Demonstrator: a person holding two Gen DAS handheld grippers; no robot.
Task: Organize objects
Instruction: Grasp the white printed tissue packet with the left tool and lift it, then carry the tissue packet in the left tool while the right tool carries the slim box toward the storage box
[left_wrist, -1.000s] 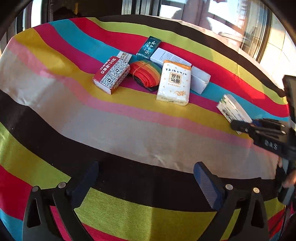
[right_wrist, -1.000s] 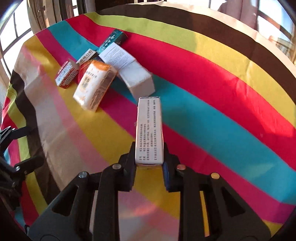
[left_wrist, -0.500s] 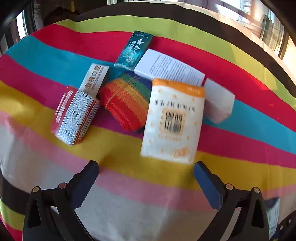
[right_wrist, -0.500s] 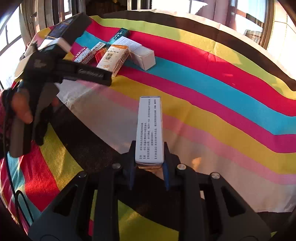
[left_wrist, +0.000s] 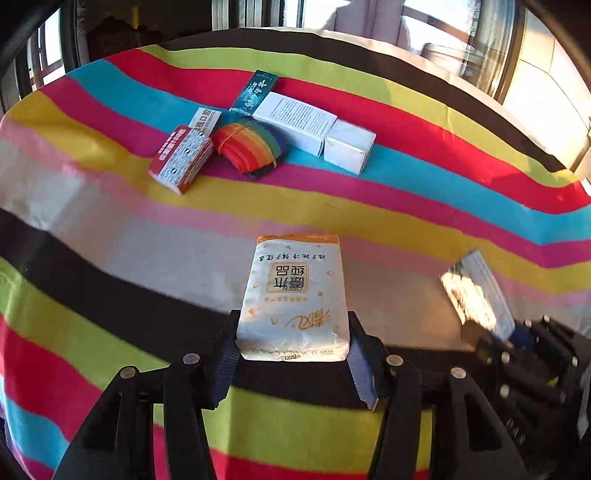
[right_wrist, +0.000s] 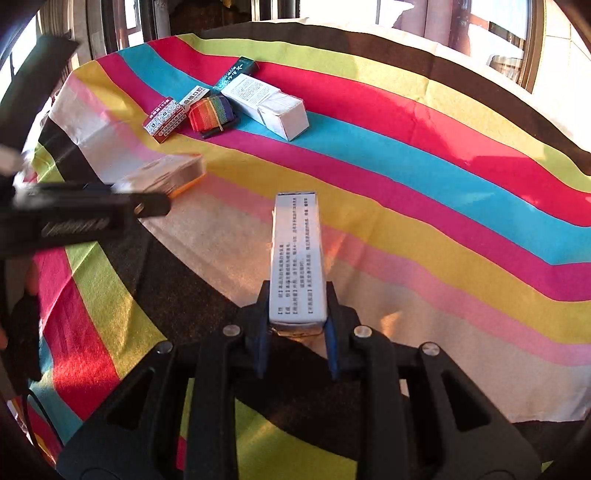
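Observation:
My left gripper (left_wrist: 293, 354) is shut on a white and orange tissue pack (left_wrist: 295, 295) and holds it over the near part of the striped tablecloth (left_wrist: 406, 206). The pack also shows in the right wrist view (right_wrist: 166, 177), held by the left gripper (right_wrist: 147, 206). My right gripper (right_wrist: 297, 332) is shut on a long white box (right_wrist: 297, 254); the box also shows at the right of the left wrist view (left_wrist: 476, 291).
At the far side lie a red and white box (left_wrist: 181, 158), a rainbow strap roll (left_wrist: 247, 146), a small white carton (left_wrist: 205, 120), a teal box (left_wrist: 255, 90) and a long white box (left_wrist: 314, 129). Windows stand behind the table.
My left gripper has closed on the tissue pack and pulled it back from the pile toward the near side. My right gripper still holds the white box.

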